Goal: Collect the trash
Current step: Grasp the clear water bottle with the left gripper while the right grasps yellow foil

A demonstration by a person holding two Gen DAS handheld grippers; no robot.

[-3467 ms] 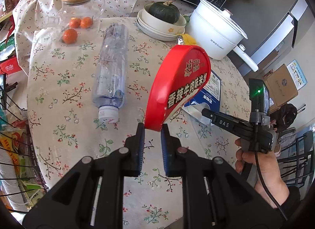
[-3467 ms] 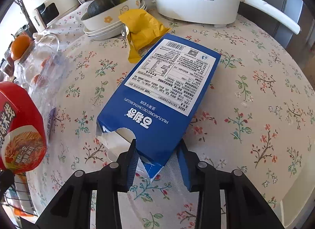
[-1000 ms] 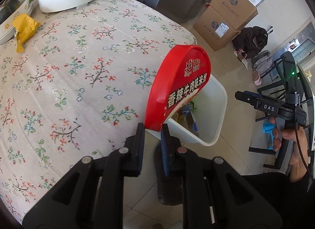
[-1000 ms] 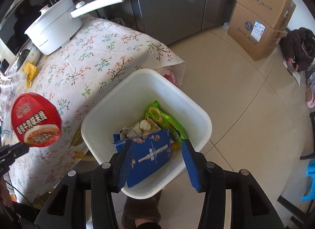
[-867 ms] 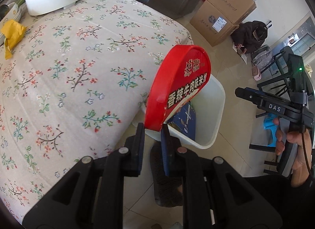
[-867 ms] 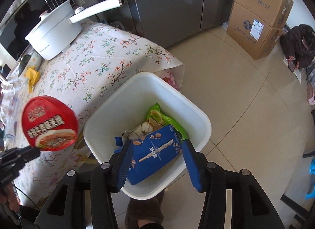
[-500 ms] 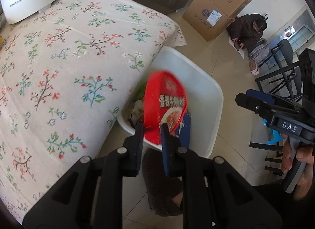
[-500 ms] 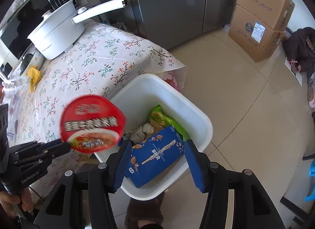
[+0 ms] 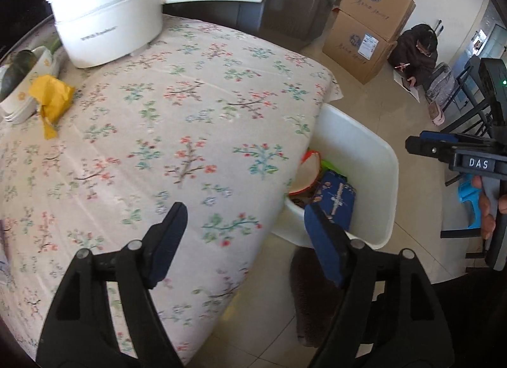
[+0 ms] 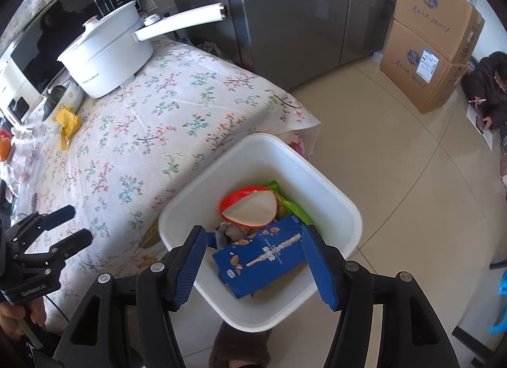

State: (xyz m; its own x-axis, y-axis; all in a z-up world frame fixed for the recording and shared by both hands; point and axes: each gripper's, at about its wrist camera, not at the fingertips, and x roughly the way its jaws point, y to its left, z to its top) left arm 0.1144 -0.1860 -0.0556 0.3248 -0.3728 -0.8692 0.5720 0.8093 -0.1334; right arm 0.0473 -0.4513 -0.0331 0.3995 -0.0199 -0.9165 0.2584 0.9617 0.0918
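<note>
Opening both claws above the white bin (image 10: 329, 190) beside the surface (image 9: 177, 121).
Left claw (image 9: 244, 238) and right claw (image 10: 253, 260) widen, empty; red bowl (image 10: 250, 206) and blue box (image 10: 266, 260) lie inside.

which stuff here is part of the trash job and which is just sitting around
Trash job: white bin, red bowl, blue box, green wrapper, yellow wrapper.

Sitting around: white pot, cardboard boxes, squash in bowl.

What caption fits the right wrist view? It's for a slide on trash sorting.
Right gripper opening above the white bin, where the blue box and red bowl lie.
</note>
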